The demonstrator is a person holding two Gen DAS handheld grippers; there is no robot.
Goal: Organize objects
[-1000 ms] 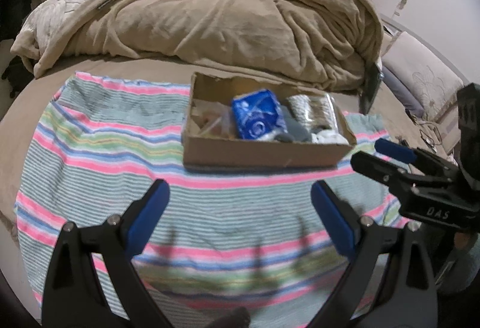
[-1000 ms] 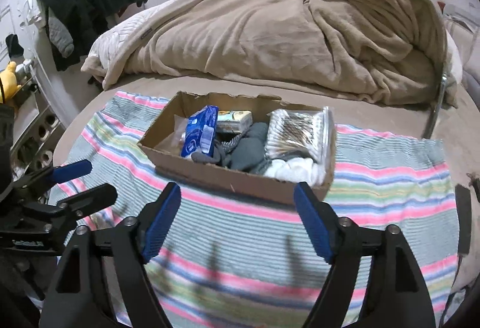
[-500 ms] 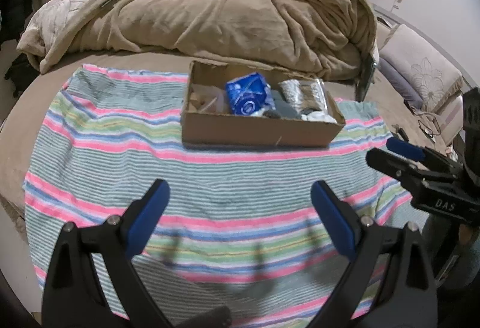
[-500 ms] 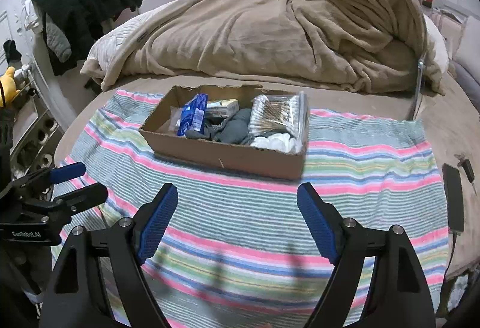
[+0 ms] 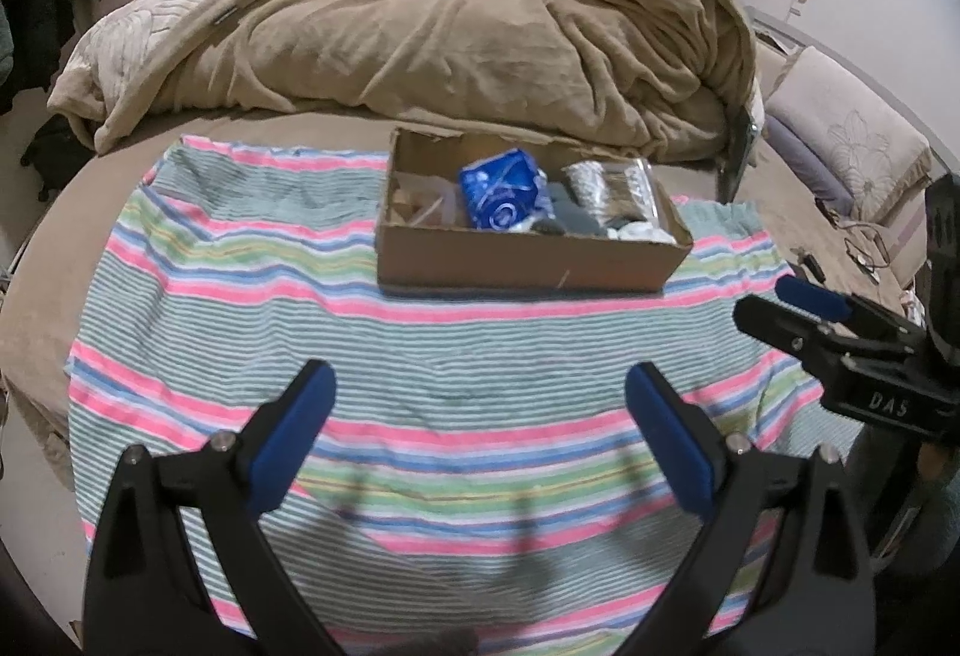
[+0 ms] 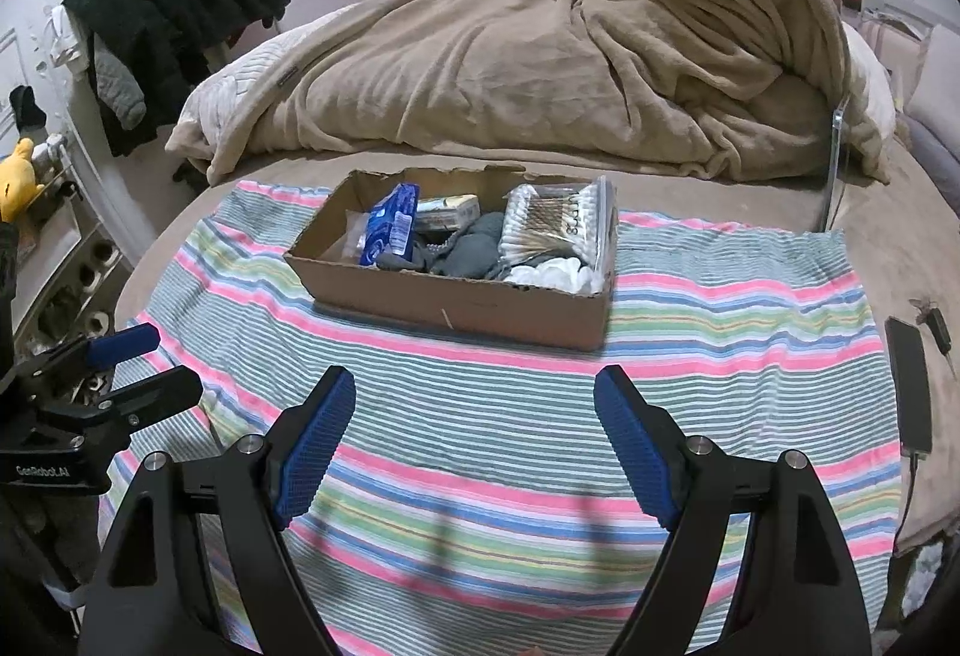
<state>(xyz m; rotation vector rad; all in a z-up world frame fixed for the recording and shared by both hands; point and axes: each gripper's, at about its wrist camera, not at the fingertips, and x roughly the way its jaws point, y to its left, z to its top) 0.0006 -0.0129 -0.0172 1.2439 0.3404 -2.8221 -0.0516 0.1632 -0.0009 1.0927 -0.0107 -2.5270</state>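
With the cardboard box [image 6: 456, 260] of items sitting mid-towel [image 6: 540, 416] and both the left gripper [image 5: 480, 416] and right gripper [image 6: 474, 416] spread wide (holding nothing), a level approach probably suits.

Both the left gripper [image 5: 477, 431] and right gripper [image 6: 474, 437] have drawn back from the cardboard box [image 6: 456, 299], exposing more striped towel [image 5: 420, 356] before it.

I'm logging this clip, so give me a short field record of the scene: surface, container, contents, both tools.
surface: striped towel on a bed
container: cardboard box, open top, on the towel
contents: blue packet, cotton swabs, grey cloth, white pads
left tool: open, empty, short of the box
right tool: open, empty, short of the box
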